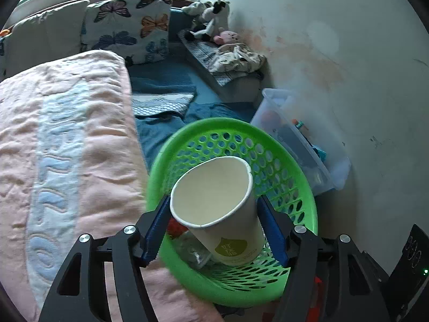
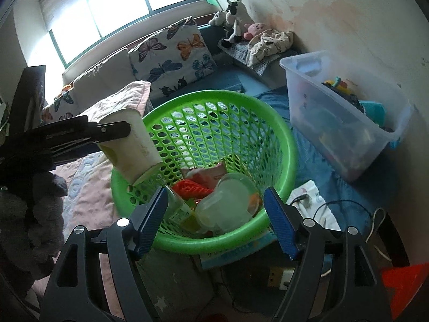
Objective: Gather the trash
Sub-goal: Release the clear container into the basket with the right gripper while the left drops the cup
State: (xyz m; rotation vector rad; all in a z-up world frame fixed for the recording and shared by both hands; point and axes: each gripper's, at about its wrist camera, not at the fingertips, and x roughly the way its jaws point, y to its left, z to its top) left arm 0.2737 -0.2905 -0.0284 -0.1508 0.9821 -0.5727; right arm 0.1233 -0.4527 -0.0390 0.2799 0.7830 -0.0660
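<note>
- Left wrist view: we log our left hand-held gripper [image 1: 214, 226] clamped on a white paper cup [image 1: 218, 209], blue pads against both its sides, mouth tilted toward the camera.
- The cup hangs over the near rim of a green basket [image 1: 292, 166]; a pink quilt [image 1: 67, 145] lies to its left, a clear bin [image 1: 329, 169] to its right.
- Right wrist view: we log our right hand-held gripper [image 2: 215, 214] spread wide and holding nothing, above the basket.
- Basket contents: clear plastic container [image 2: 228, 204], red netting [image 2: 191, 189].
- The cup is at the basket's left rim.
</note>
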